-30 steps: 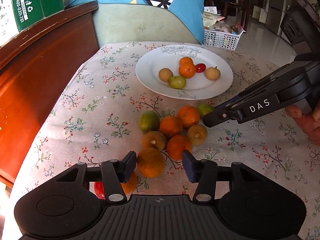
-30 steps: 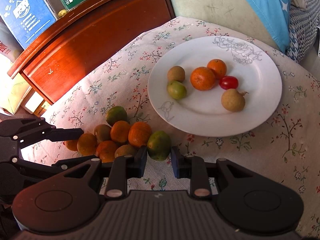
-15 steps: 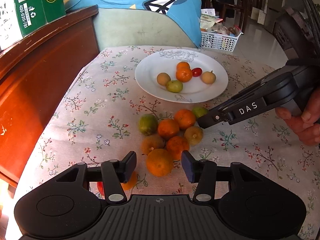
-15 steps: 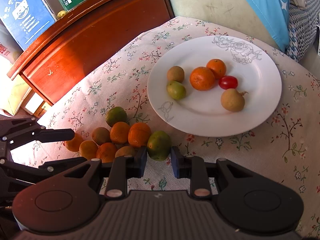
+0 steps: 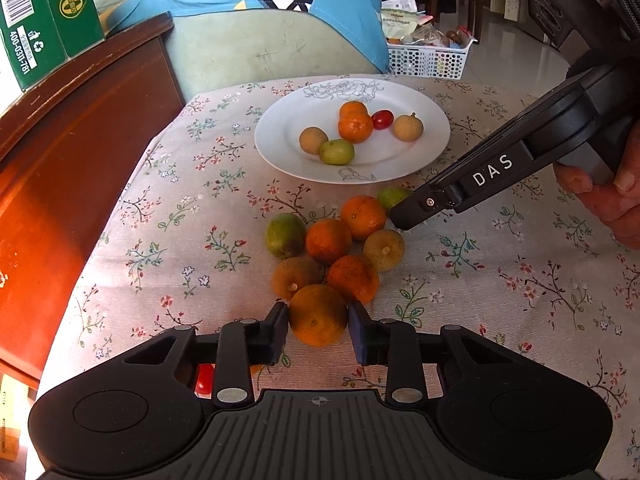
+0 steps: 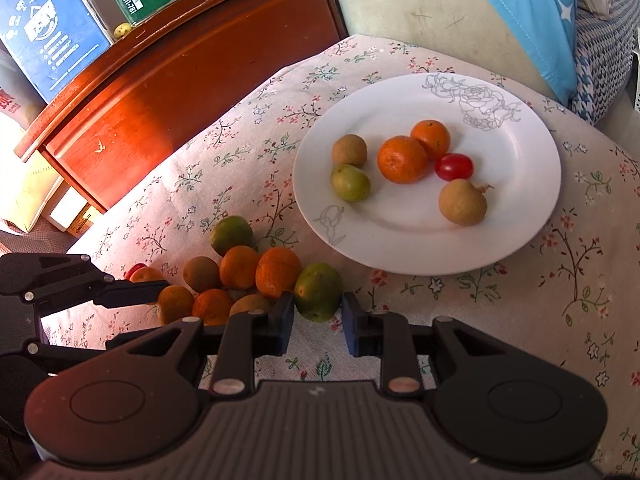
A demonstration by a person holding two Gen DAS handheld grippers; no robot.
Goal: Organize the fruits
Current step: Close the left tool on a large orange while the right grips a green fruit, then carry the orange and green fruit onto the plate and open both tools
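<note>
A dull orange (image 5: 318,314) at the near end of the fruit pile (image 5: 332,240) sits between the pads of my left gripper (image 5: 318,322). Its jaws are closing and both pads touch the orange's sides. My right gripper (image 6: 317,316) is shut on a green citrus fruit (image 6: 318,290) at the pile's right end, which rests on the cloth. The white plate (image 6: 400,256) behind holds two oranges, a cherry tomato (image 6: 454,166), two brown fruits and a green one. In the left wrist view, the right gripper (image 5: 412,212) reaches in from the right and the plate (image 5: 280,152) is beyond the pile.
A floral tablecloth (image 5: 500,280) covers the table. A wooden cabinet (image 5: 60,152) with a green carton (image 5: 44,28) stands along the left. A padded chair (image 5: 260,52) with blue cloth and a white basket (image 5: 428,60) lie beyond. A red tomato (image 5: 204,376) lies under my left gripper.
The left gripper's jaws have narrowed onto the dull orange, which earlier sat loose between wide pads. The right gripper has kept still on the green fruit.
</note>
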